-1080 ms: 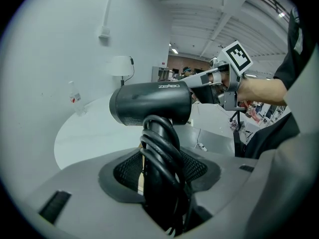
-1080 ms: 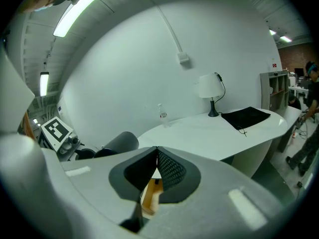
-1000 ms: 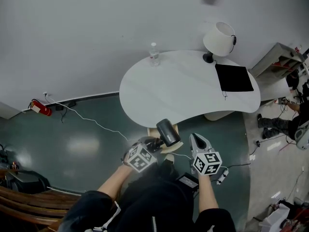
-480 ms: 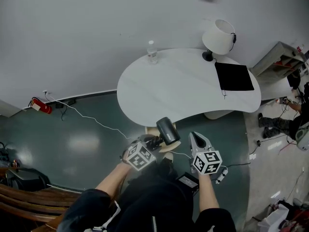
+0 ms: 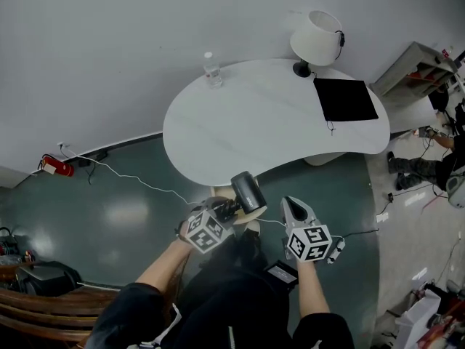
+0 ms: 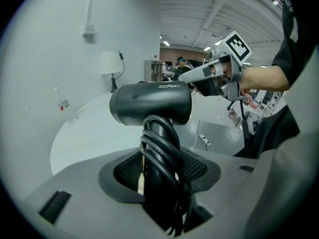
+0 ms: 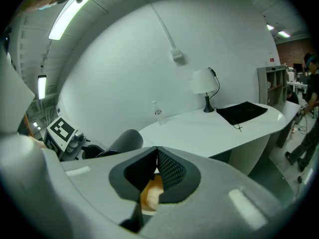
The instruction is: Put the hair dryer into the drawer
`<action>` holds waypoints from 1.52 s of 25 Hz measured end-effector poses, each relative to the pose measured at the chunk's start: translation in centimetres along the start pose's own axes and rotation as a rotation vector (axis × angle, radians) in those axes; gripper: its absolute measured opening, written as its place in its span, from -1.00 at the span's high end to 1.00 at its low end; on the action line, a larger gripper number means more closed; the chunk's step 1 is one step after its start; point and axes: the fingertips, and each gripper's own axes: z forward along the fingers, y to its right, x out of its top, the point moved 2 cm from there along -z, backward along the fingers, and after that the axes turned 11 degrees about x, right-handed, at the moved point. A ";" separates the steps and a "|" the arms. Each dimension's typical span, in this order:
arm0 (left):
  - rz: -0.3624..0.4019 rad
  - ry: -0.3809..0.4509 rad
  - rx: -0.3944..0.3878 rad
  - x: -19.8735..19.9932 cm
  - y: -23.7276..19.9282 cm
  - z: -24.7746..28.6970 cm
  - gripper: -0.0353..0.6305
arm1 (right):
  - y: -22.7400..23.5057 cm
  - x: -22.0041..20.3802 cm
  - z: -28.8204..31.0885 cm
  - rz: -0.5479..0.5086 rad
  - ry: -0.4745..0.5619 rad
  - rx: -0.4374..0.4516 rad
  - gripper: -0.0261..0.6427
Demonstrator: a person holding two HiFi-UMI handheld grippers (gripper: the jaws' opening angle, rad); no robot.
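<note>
**The left tongs hold the hair dryer up, just off the near edge of the desk**

The big white desk (image 5: 240,133) has round edges. A white lamp (image 5: 317,38) stands at its far edge, toward the right end, and a flat black mat (image 5: 346,99) lies just in front of the lamp. The black hair dryer (image 6: 149,103) is up in the air over the floor, just off the near edge. The left tongs (image 5: 227,211) pinch its handle. A black cord (image 6: 162,156) is wound round the handle, and the fat barrel sits above the tongs. The right tongs (image 5: 294,206) are just beside the dryer, apart from it — their tips are pressed together with nothing between them. A small clear bottle (image 5: 212,69) stands at the far edge, toward the left end.
</note>
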 end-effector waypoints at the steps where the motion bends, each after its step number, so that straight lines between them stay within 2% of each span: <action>1: 0.009 -0.007 -0.002 -0.1 0.0 0.3 0.23 | 0.1 -0.4 0.0 0.006 -0.005 -0.002 0.92; 20: 0.136 -0.057 -0.069 -1.9 -0.3 5.3 0.23 | 0.9 -4.6 1.1 0.098 -0.048 -0.055 0.92; 29: 0.154 -0.060 -0.099 -2.6 0.6 7.7 0.23 | 1.5 -6.7 1.1 0.138 -0.062 -0.087 0.92; 38: 0.244 -0.067 -0.110 -3.4 2.0 9.7 0.23 | 1.9 -8.5 0.4 0.168 -0.081 -0.108 0.92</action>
